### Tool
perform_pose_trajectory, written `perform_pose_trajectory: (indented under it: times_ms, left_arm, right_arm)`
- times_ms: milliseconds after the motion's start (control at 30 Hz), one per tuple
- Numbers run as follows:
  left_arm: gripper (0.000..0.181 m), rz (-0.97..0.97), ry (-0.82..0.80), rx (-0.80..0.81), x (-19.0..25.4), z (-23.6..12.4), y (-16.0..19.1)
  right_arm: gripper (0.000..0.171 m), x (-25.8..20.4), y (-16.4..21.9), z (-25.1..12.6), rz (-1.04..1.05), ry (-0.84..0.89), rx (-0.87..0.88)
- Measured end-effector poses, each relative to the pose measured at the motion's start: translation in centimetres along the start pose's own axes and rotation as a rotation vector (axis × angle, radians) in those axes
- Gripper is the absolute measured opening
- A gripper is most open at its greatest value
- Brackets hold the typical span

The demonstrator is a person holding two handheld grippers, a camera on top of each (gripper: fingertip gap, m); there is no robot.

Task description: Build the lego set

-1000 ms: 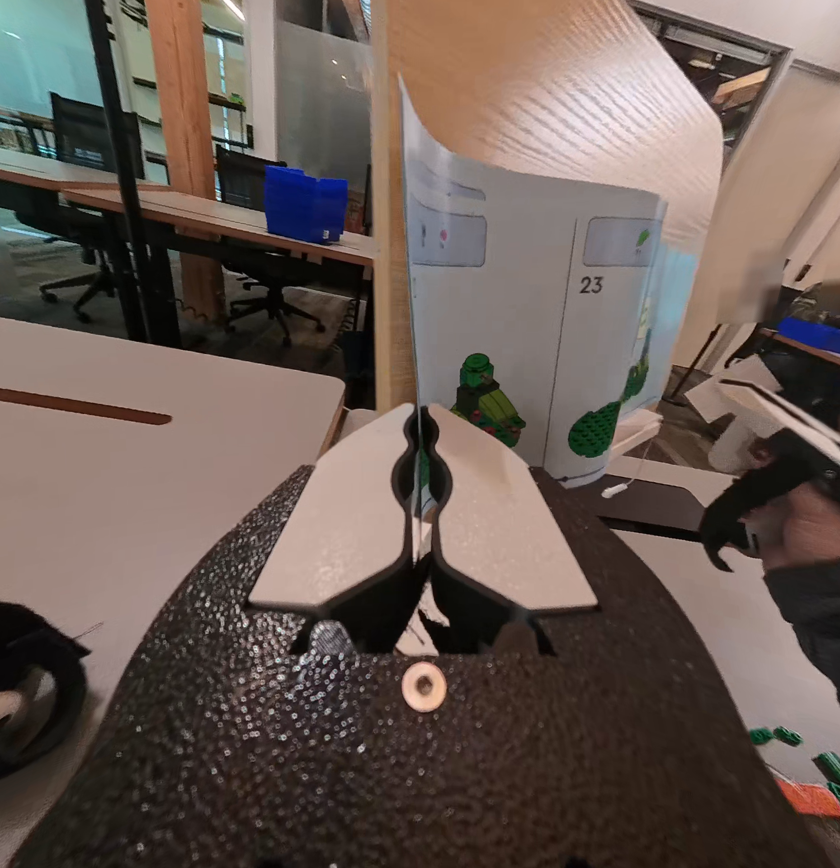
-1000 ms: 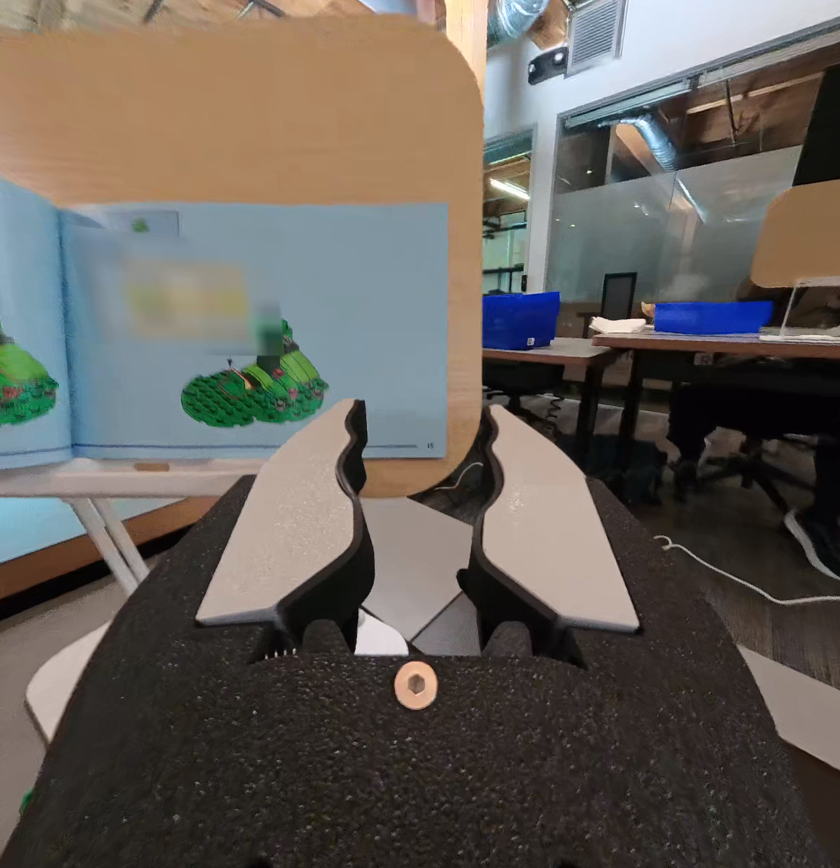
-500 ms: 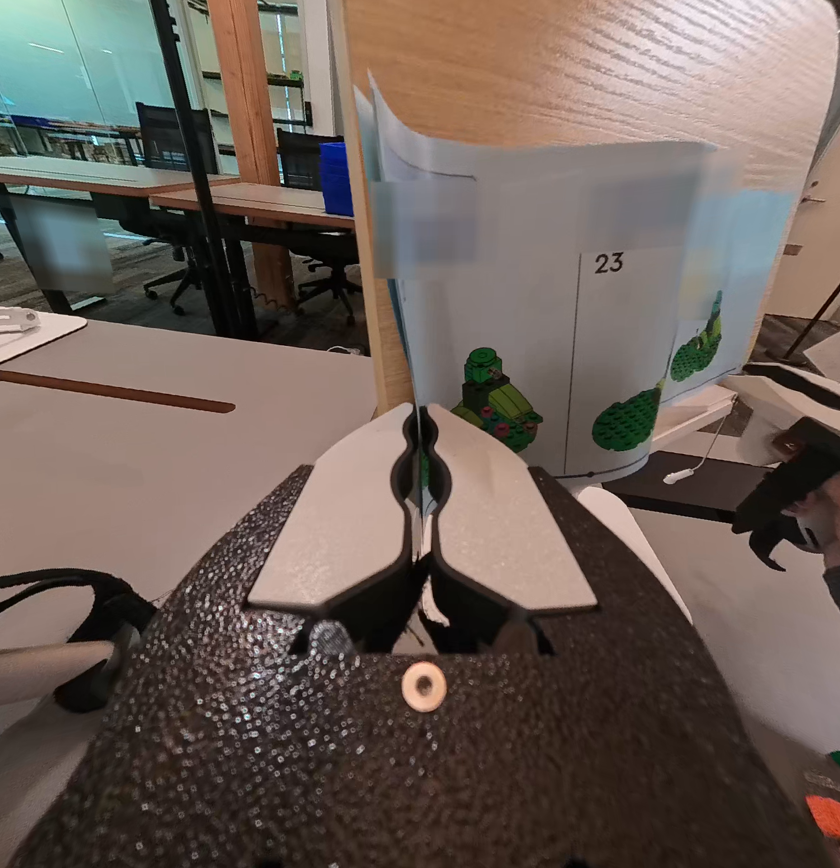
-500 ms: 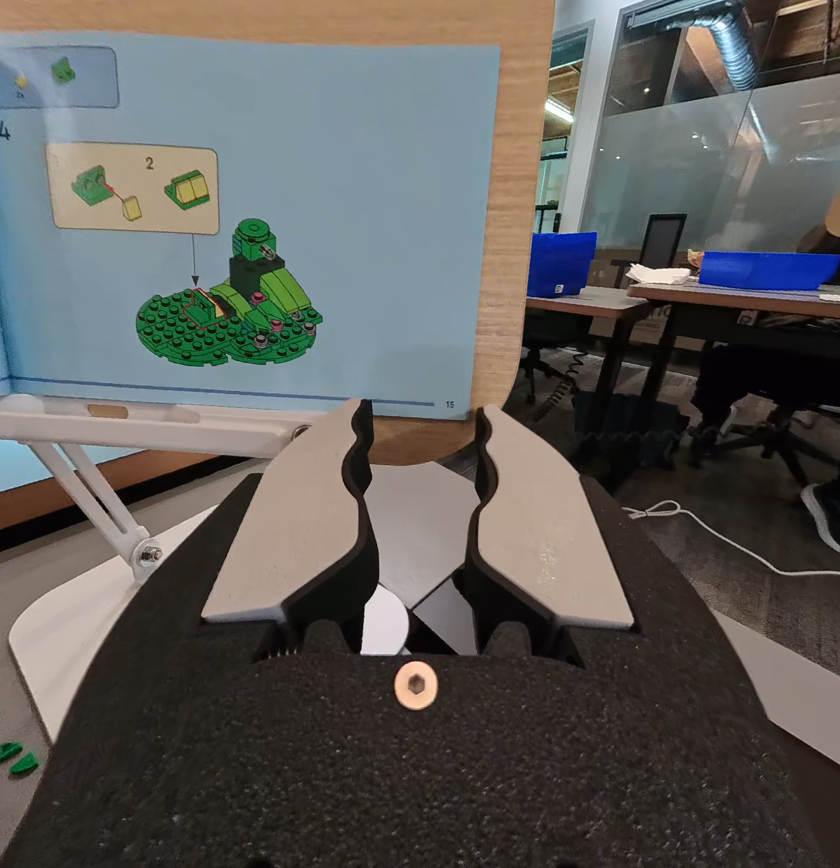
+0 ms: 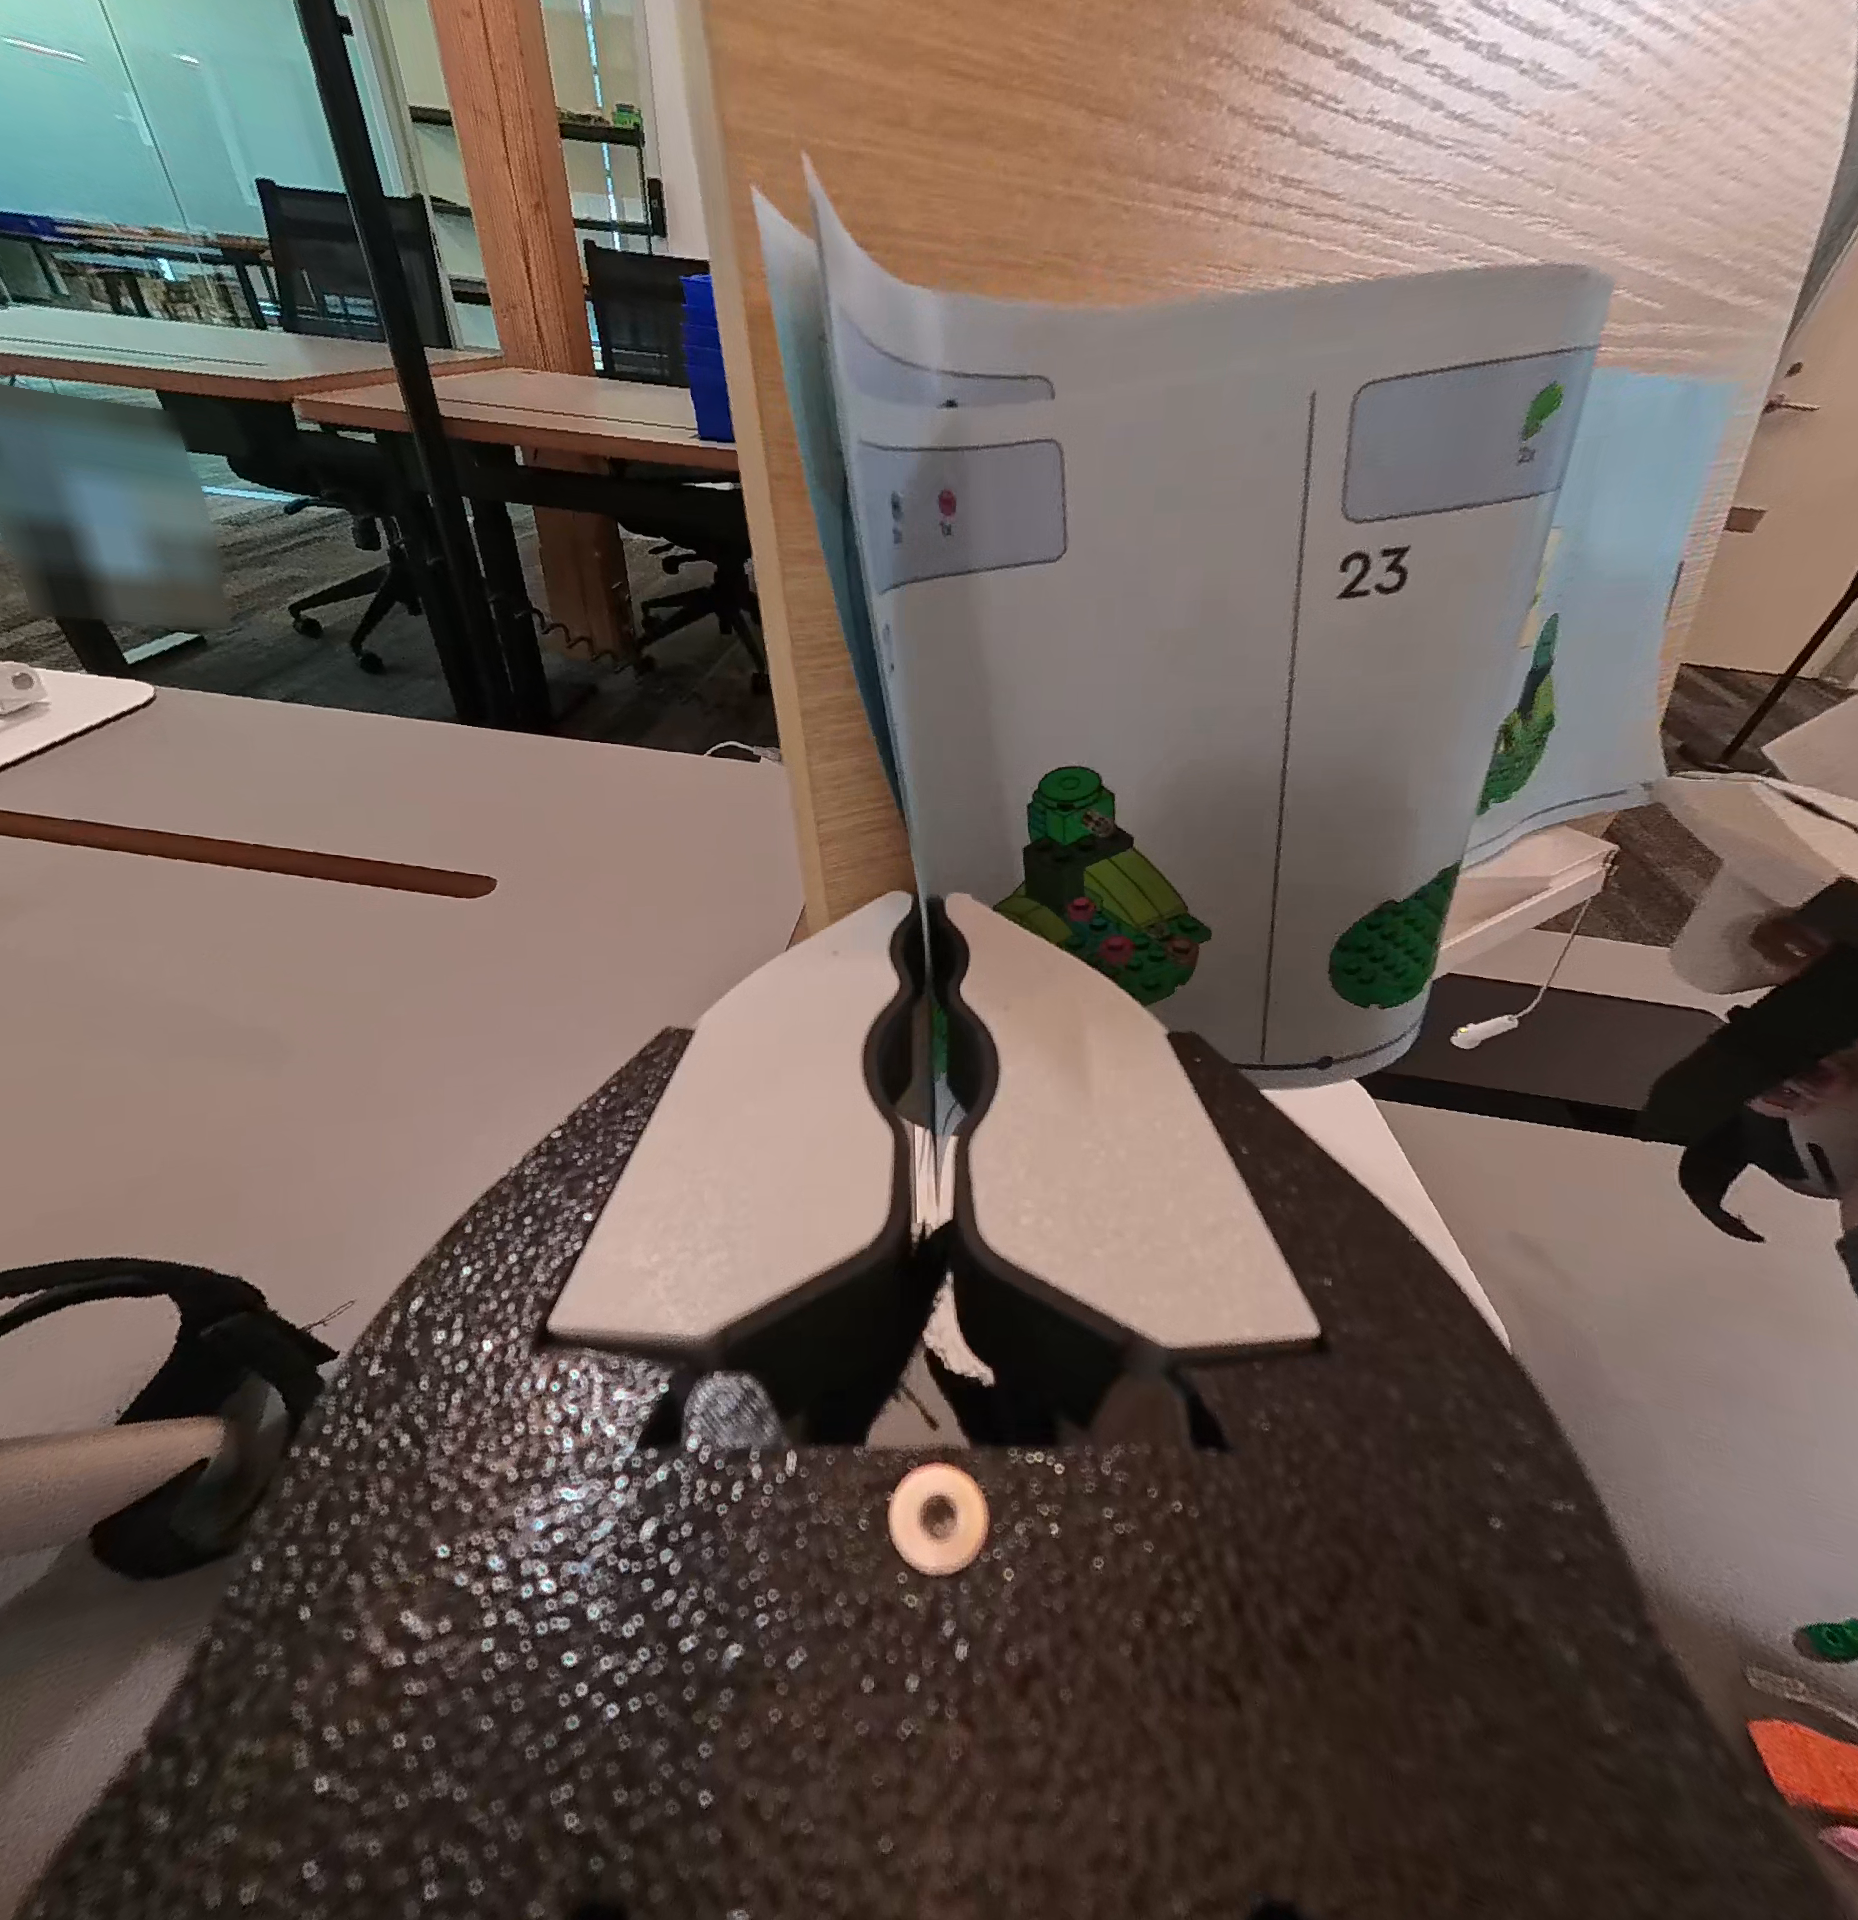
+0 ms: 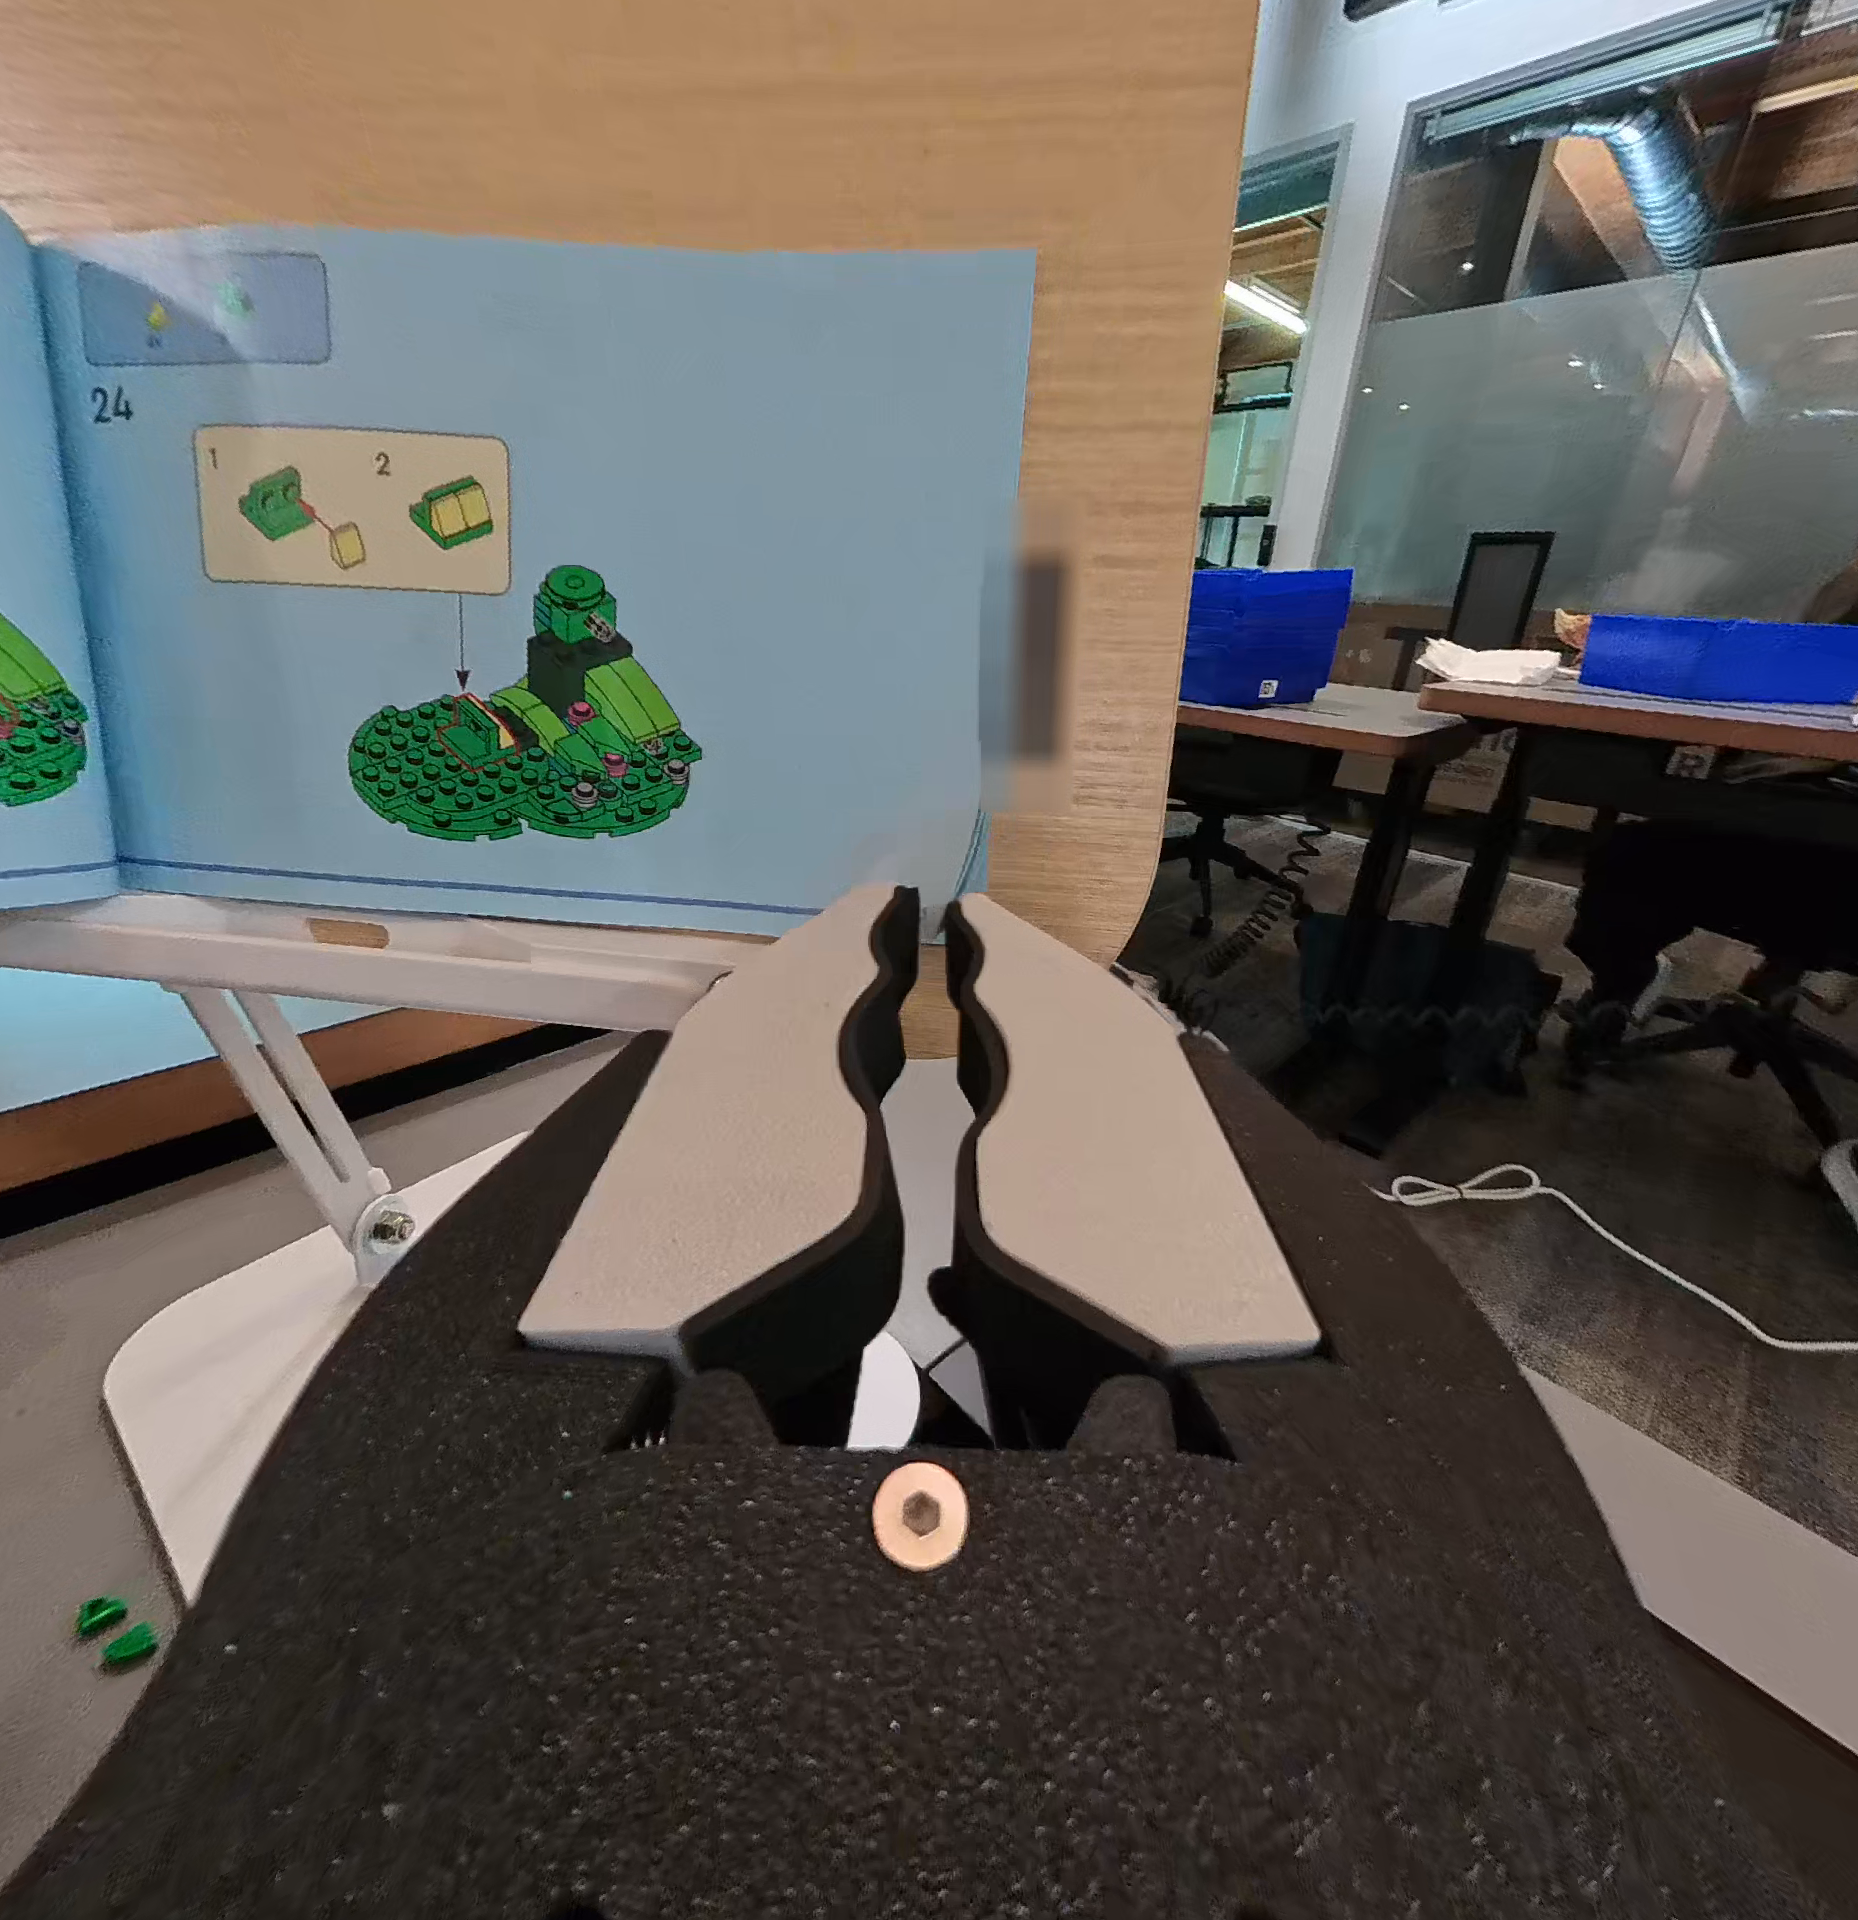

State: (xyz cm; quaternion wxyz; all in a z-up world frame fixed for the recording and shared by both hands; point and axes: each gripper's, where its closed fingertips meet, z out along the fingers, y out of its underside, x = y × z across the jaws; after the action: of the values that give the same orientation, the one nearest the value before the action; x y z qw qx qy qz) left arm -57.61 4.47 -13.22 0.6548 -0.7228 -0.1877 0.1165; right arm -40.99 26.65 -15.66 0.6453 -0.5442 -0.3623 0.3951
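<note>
The light-blue instruction booklet stands open on a white stand against a wooden board. My left gripper is shut on the lower edge of a booklet page, which curves upright away from the board. My right gripper is at the lower right corner of the right-hand page. Its jaws are close together with a narrow gap, and the page corner lies at the tips. The right gripper also shows at the right edge of the left wrist view, held by a hand.
Small loose green pieces lie on the grey table left of the stand base. More green pieces and an orange piece lie at the lower right. A black strap lies at the left. Desks, chairs and blue bins stand behind. Some 30 centimeters of space lies between my two pairs of fingers. To the black strap: left tips about 25 centimeters, right tips about 45 centimeters.
My left gripper has swung the held page further across. My right gripper has moved in to the page's lower right corner and its jaws have narrowed from wide open to a slim gap.
</note>
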Motion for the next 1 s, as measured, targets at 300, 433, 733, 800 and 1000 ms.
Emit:
perform_pose_trajectory:
  times_ms: [300,433,733,800,1000]
  left_arm:
    - [0.045,-0.021,-0.069,-0.020,-0.2,-0.9,-0.8]
    - [0.077,0.039,-0.186,-0.121,-1.2,-1.6,-0.3]
    - [0.094,-0.024,-0.173,-0.149,-1.8,-0.7,1.0]
    - [0.093,-0.040,-0.166,-0.141,-2.0,-0.3,1.3]
    - [0.085,-0.058,-0.132,-0.130,-2.1,0.6,2.0]
  right_arm:
    - [0.000,0.2,0.0,0.0,0.032,-0.023,-0.018]
    - [0.000,0.7,0.2,-0.1,0.027,-0.010,-0.021]
    - [0.038,-0.1,1.1,0.7,0.070,-0.077,-0.050]
    - [0.035,-0.4,1.3,0.9,0.052,-0.073,-0.052]
    - [0.024,-0.8,1.1,1.0,-0.011,-0.050,-0.072]
